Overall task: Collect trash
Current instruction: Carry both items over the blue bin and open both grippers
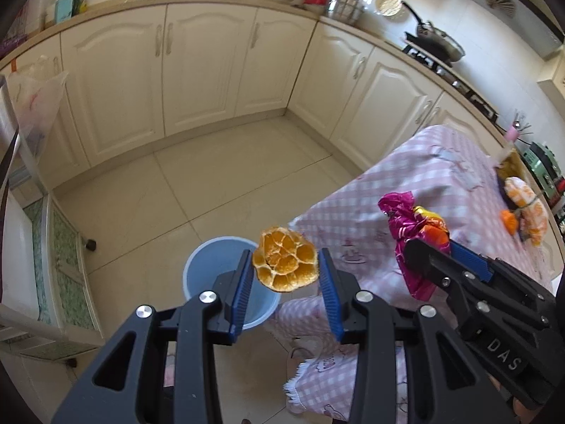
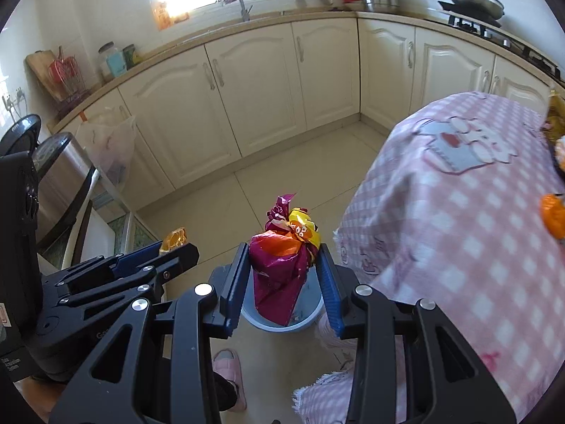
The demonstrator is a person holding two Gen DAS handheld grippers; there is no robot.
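Observation:
My left gripper (image 1: 285, 270) is shut on an orange peel (image 1: 284, 262), held in the air over the right rim of a light blue bin (image 1: 212, 265) on the floor. My right gripper (image 2: 282, 272) is shut on a crumpled magenta and yellow snack wrapper (image 2: 282, 265), which hangs above the same blue bin (image 2: 307, 312). In the left wrist view the right gripper (image 1: 432, 243) shows at the right with the wrapper (image 1: 406, 236). In the right wrist view the left gripper (image 2: 176, 247) shows at the left with the peel (image 2: 173, 239).
A table with a pink checked cloth (image 1: 423, 183) stands right of the bin, with more orange peel (image 1: 526, 208) on it. Cream cabinets (image 1: 197, 67) line the far walls. A metal rack (image 1: 46, 247) stands at the left. A pink slipper (image 2: 229, 371) lies on the tiled floor.

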